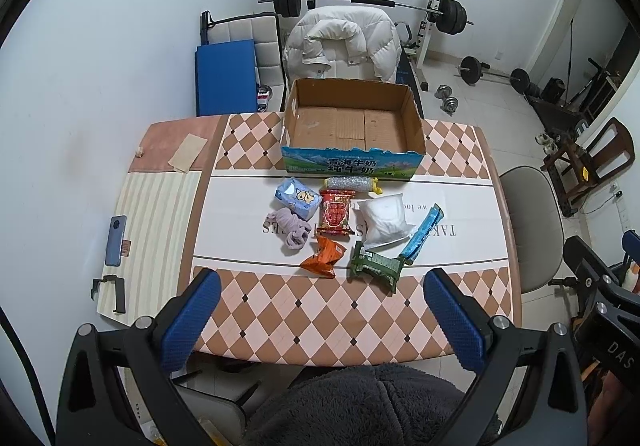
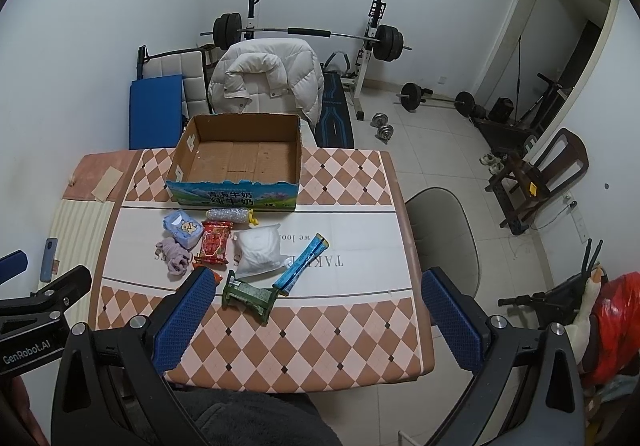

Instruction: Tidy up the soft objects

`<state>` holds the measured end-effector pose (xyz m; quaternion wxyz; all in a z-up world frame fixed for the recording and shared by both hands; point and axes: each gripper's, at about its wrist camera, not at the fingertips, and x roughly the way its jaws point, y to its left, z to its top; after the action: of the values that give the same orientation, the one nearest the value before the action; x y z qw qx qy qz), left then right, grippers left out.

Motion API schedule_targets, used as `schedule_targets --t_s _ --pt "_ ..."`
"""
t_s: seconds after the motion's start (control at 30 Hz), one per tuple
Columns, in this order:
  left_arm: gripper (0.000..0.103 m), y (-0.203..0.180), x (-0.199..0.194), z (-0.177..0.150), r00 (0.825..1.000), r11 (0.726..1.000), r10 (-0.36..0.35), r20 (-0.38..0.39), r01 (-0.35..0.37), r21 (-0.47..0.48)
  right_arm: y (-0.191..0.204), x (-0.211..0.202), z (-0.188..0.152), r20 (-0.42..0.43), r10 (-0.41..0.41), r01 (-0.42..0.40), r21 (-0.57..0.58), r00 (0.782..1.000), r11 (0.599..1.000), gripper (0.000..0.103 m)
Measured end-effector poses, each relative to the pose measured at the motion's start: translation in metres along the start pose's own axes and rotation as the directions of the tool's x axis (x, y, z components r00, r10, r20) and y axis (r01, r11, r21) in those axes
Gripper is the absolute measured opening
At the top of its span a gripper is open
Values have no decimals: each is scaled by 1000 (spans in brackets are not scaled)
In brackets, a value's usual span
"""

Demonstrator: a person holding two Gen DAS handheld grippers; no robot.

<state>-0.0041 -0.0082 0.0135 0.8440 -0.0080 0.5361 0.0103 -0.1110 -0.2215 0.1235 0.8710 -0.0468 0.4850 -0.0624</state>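
Left gripper (image 1: 322, 310) & right gripper (image 2: 316, 312) both spread wide, empty, above tabletop (image 1: 320, 326) near edge. Soft items mid-tabletop: purple cloth (image 1: 290, 228), white bag (image 1: 386, 219), red packet (image 1: 336, 213), green pack (image 1: 376, 266). Cardboard box (image 1: 354, 121) at far edge, empty.

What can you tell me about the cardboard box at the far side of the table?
The open brown corrugated cardboard box stands upright at the far side of the checked table. It has no lid and holds nothing. Its near outer wall bears a blue-green landscape print with Chinese characters. A glittery silver roll lies just before it.
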Motion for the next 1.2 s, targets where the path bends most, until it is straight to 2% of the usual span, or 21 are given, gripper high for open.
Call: schedule_targets --t_s 0.3,0.5,1.2 --pt "103 0 0 -2 1000 1000 -1 4 1 0 0 -2 1 4 2 -2 -1 1000 1000 103" --pt "103 -7 -7 14 1000 1000 -2 7 2 0 0 -1 2 5 5 -5 3 1000 1000 103" --pt "103 -8 -8 10 1000 1000 -6 16 6 -3 0 -1 1 12 8 -8 6 1000 1000 103"
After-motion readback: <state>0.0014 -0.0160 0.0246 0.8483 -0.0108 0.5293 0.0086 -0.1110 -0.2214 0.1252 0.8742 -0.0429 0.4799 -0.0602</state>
